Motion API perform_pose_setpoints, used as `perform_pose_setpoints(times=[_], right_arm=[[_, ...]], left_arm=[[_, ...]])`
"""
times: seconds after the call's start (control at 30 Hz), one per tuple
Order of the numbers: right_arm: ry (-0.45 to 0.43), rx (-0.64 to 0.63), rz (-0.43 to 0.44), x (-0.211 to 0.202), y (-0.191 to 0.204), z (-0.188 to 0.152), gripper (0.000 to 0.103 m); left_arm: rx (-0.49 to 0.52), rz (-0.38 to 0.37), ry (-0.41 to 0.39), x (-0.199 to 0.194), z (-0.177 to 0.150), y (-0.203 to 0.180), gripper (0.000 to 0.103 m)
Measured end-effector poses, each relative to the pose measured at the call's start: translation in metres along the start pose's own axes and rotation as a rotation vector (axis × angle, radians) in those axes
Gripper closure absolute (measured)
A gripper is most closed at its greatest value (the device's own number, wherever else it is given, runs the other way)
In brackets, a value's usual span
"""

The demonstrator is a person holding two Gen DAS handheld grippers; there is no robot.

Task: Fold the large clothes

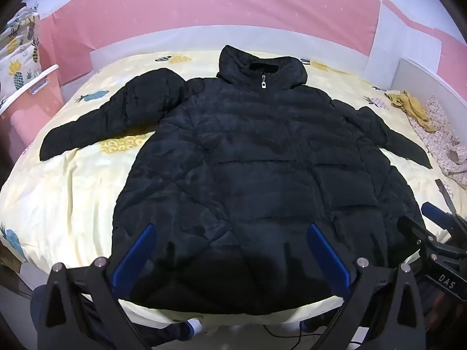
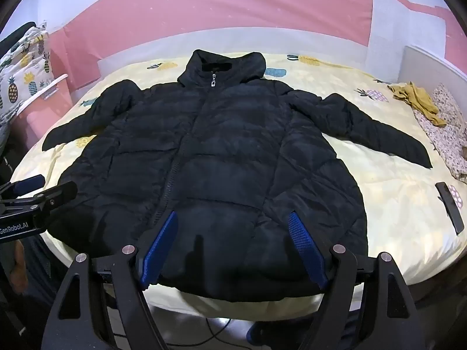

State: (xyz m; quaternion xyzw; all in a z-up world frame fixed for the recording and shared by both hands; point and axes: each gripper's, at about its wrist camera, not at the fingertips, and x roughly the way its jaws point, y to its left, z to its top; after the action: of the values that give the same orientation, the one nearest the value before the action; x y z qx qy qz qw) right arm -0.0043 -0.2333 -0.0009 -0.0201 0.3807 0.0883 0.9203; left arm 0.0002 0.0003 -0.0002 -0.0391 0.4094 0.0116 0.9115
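Observation:
A large black puffer jacket lies flat, front up and zipped, on the bed, hood at the far end and both sleeves spread out; it also shows in the right wrist view. My left gripper is open and empty, held above the jacket's hem. My right gripper is open and empty, above the hem a little to the right. The right gripper shows at the right edge of the left wrist view, and the left gripper at the left edge of the right wrist view.
The bed has a pale yellow pineapple-print cover. A mustard cloth and a floral cloth lie at the far right. A dark phone-like object lies on the right. A pink wall stands behind. Cables lie on the floor below.

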Motion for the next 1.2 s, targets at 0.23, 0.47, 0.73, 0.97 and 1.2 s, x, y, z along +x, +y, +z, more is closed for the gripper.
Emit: perform_pose_setpoints(times=[0.23,0.47,0.73,0.97,1.2], right_arm=[[0.001,-0.007,0.007,0.002,-0.004,-0.001,0.025],[0.008,-0.003,0.002,0.006,-0.003,-0.001,0.025],[0.013,-0.005,0.0,0.008,-0.004,-0.002,0.025],[0.018,-0.005,0.0,0.007,-0.004,0.0,0.025],[0.021,-0.004,0.0,0.011,-0.007,0.0,0.025]], left_arm=[[0.006,0.011,-0.01,-0.002,-0.001,0.0,0.0],[0.004,0.016,-0.006,0.003,-0.005,-0.004,0.0],[0.006,0.011,0.008,0.007,-0.002,-0.002,0.0],[0.006,0.008,0.009,0.008,-0.001,0.0,0.0],[0.008,0.009,0.01,0.008,-0.001,0.0,0.0]])
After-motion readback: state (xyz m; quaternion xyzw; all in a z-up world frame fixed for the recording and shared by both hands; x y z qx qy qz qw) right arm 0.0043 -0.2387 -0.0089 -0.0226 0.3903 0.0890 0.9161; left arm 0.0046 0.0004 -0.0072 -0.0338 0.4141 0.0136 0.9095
